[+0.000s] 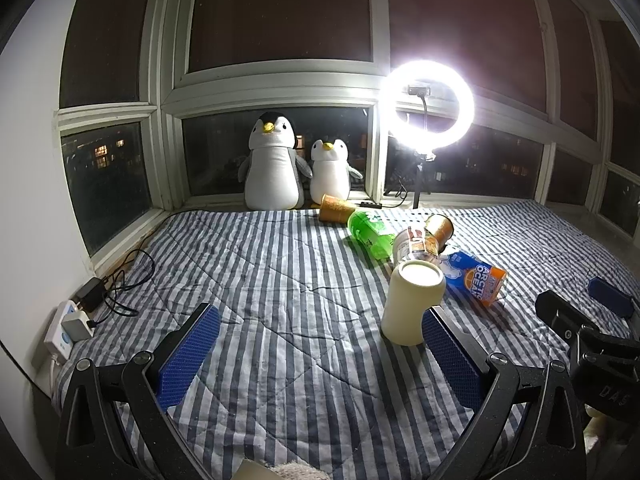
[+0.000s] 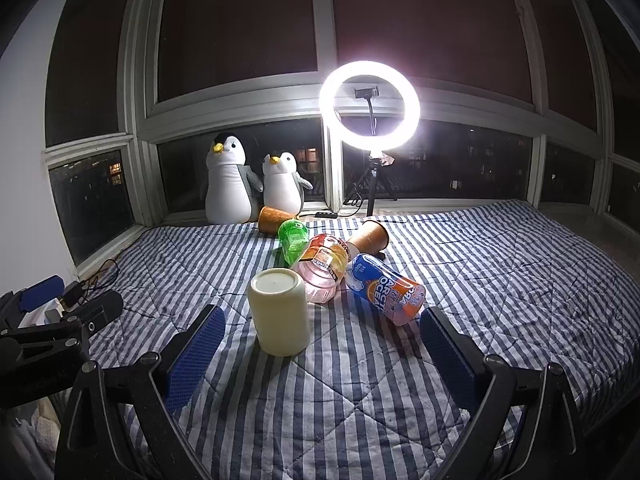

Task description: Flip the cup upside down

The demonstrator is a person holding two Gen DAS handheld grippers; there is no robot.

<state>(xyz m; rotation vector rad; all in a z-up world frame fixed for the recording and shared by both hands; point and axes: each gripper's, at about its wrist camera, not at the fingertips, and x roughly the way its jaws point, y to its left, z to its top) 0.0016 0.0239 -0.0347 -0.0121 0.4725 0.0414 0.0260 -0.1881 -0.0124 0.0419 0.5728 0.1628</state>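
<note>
A cream cup (image 1: 412,304) stands on the striped quilt (image 1: 280,280) with its flat base up, mouth down. In the right wrist view the cup (image 2: 280,312) stands just ahead of the jaws, left of centre. My left gripper (image 1: 320,344) is open and empty; the cup is just beyond its right finger (image 1: 448,356). My right gripper (image 2: 320,344) is open and empty, and the cup is near its left finger (image 2: 196,356). Each gripper shows at the edge of the other's view: the right one (image 1: 592,320), the left one (image 2: 60,312).
Behind the cup lie a green bottle (image 2: 294,240), a pink bottle (image 2: 324,268), a blue-orange Arctic Ocean bottle (image 2: 384,288) and two orange paper cups (image 2: 370,236) (image 2: 272,218). Two plush penguins (image 1: 276,164) and a ring light (image 1: 428,104) stand at the window. A power strip with cables (image 1: 72,320) is at left.
</note>
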